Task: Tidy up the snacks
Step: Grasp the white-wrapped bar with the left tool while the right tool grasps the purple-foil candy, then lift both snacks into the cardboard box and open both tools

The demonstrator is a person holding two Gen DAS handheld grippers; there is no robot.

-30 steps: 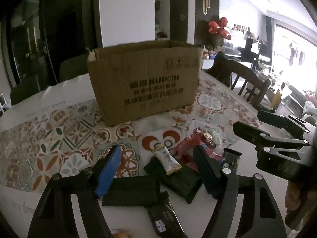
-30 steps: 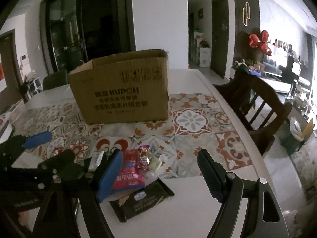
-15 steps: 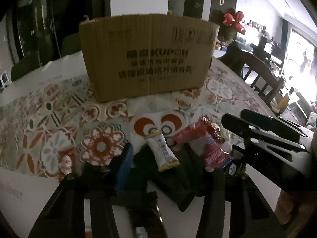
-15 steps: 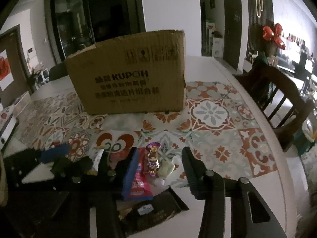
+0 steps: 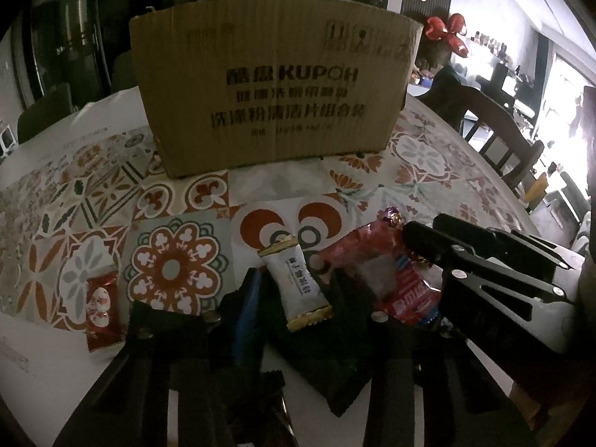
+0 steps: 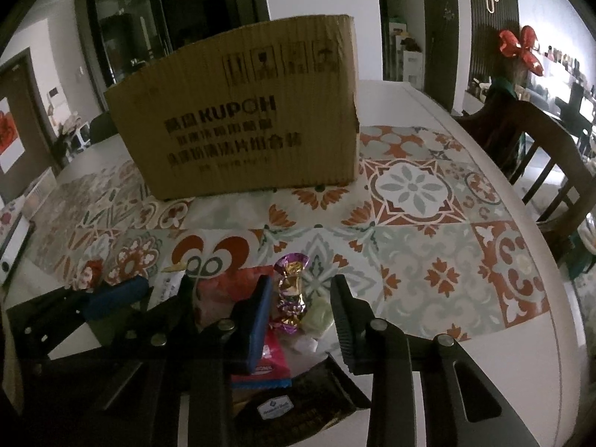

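A brown cardboard box point(image 5: 275, 85) stands at the back of the patterned table; it also shows in the right wrist view point(image 6: 253, 119). My left gripper point(image 5: 290, 294) is open, its fingers low on either side of a white snack bar point(image 5: 298, 283) that lies on a dark packet point(image 5: 327, 365). A red packet point(image 5: 387, 279) lies to its right. My right gripper point(image 6: 301, 301) is open around a purple-gold wrapped candy point(image 6: 290, 290), beside a pale green sweet point(image 6: 316, 316). The red packet point(image 6: 223, 287) and a dark packet point(image 6: 298, 406) lie below it.
A small red sweet point(image 5: 100, 301) lies at the left on the tiled mat point(image 5: 111, 193). A wooden chair point(image 6: 540, 149) stands at the table's right edge. The table's white rim point(image 6: 503, 335) curves along the right.
Both grippers have moved forward and down toward the snacks. Both have narrowed their jaws, the left around the white bar, the right around the purple candy.
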